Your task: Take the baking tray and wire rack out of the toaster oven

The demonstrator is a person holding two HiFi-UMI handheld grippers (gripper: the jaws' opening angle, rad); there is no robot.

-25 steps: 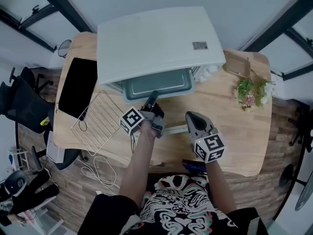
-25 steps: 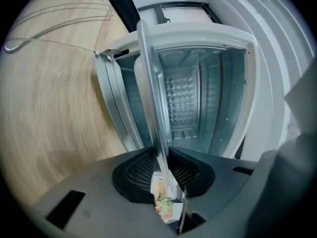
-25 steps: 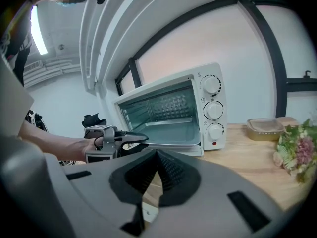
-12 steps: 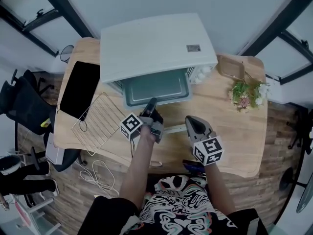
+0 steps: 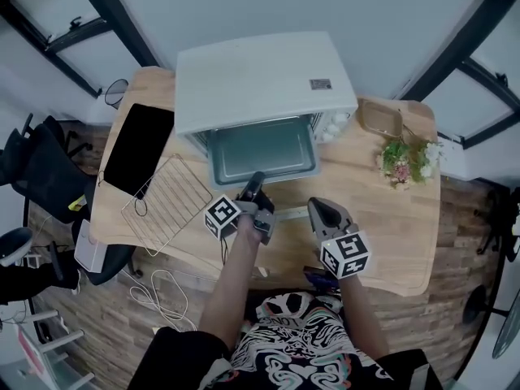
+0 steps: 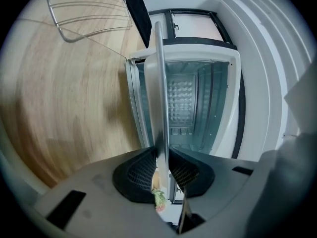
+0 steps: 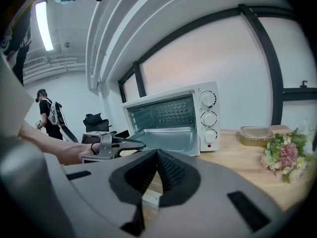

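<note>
1. Wooden tabletop (image 5: 382, 218) below a grey wall carries a white toaster oven (image 5: 260, 80) at its far edge. The wire rack (image 5: 166, 201) is already out and lies near the left edge, beside a black pad (image 5: 138, 149).
2. The left claw (image 5: 254, 182) is clamped on the front rim (image 6: 160, 83) of the baking tray (image 5: 262, 149), which sits partway out of the oven mouth. In the left gripper view the thin rim runs edge-on between the pressed pads.
3. The right claw (image 5: 315, 206) hovers just to the right over bare wood, its jaws closed together on nothing.
4. The pull probably goes best straight toward the near edge with the tray kept level, so its sides slide free without jamming.
5. A single pinch on so thin a rim may let the far end droop once it leaves the oven. Opening the idle right claw and taking the rim further along would likely steady it.
6. The open wood between the oven and the near edge looks the safest landing spot, clear of the rack. The flowers (image 5: 404, 159) near the right edge are well apart.
</note>
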